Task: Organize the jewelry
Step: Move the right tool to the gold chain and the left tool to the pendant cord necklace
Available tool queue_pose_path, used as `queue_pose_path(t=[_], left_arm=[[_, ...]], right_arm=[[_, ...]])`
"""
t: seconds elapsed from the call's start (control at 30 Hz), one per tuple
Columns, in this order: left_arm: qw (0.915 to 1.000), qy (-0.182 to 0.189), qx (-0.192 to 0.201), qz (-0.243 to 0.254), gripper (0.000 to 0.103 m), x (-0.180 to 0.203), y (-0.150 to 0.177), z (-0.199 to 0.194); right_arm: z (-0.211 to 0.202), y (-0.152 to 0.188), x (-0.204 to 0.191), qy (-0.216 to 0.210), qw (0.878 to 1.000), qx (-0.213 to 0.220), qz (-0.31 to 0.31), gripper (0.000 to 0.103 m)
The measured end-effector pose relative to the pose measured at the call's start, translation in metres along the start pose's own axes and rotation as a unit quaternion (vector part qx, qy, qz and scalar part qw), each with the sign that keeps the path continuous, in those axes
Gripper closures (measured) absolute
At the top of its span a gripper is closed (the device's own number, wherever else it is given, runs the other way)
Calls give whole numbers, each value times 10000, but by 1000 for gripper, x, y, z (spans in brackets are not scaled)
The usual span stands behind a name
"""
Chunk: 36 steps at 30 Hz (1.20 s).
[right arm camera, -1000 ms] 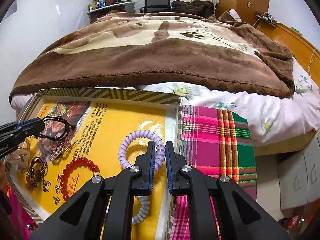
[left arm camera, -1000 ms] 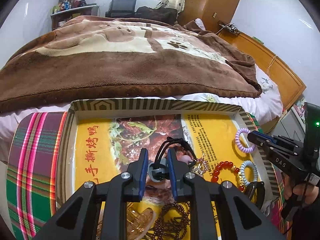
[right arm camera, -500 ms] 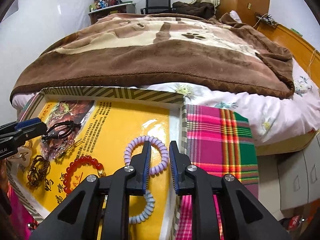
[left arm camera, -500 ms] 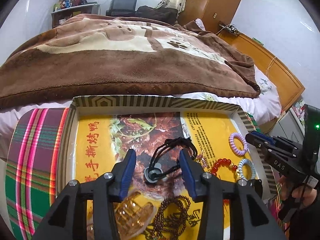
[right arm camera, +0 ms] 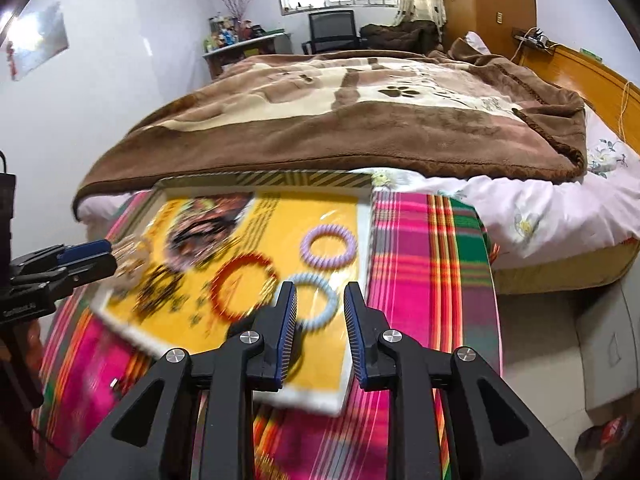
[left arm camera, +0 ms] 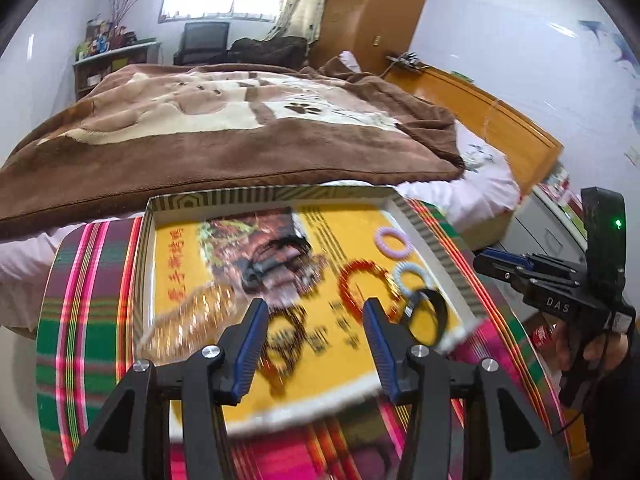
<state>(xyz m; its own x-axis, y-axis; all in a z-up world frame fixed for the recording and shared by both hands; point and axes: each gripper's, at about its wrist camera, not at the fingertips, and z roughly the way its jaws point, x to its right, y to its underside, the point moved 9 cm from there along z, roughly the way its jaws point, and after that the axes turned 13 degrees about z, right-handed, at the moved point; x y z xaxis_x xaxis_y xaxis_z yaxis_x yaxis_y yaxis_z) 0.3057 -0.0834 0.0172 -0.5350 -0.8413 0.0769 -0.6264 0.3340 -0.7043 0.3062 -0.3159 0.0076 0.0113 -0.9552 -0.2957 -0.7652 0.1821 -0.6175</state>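
Tray: a shallow box lid with a striped rim and a yellow printed floor; it lies on a plaid cloth at the foot of a bed with a brown blanket.
Jewelry, place: all of it lies on the tray floor, none in either claw.
Lilac coil ring: a spiral hair tie, pale purple, closed round loop, near the tray's right rim; also seen from the left wrist.
Blue coil ring: same spiral make, pale blue, just in front of the lilac one, partly behind the right claw's left finger.
Red bead bracelet: round red beads in a loop, left of the blue ring; blurred in both views.
Black band: a plain dark hoop at the tray's near right corner.
Dark cord piece: black cord with a grey part on the printed picture; smeared, detail unclear.
Brown beads: a blurred dark string near the left claw.
Left gripper: fingers spread wide, nothing between them, above the tray's near edge.
Right gripper: fingers parted by a modest gap, empty, over the tray's near right part.
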Motion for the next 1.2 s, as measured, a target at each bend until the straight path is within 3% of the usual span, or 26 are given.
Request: queue_pose_path(t=[0.2,0.47,0.6,0.83,1.2], left_arm=[[9999,39,93,21,54,21,27,-36],[10000,-36,5,-15,50,40,63,-54],[9999,-85,35,-102,44,44,76,-61],[9995,-45,-21,-322,44,45,96,-64],[9958,-901,-31,-176,44,36,108,-81]], right_arm=[[-27,41,-4,-197,9997,-117,-75,78],[-33,87,-2,-294,9987,-393,-107,77],[-32,102,-5,-333,9981,-487,-156,59],[-19,121,-8,-282,9969,-674,-301,58],[-2,134,-15,58,9943,-714,-788,58]])
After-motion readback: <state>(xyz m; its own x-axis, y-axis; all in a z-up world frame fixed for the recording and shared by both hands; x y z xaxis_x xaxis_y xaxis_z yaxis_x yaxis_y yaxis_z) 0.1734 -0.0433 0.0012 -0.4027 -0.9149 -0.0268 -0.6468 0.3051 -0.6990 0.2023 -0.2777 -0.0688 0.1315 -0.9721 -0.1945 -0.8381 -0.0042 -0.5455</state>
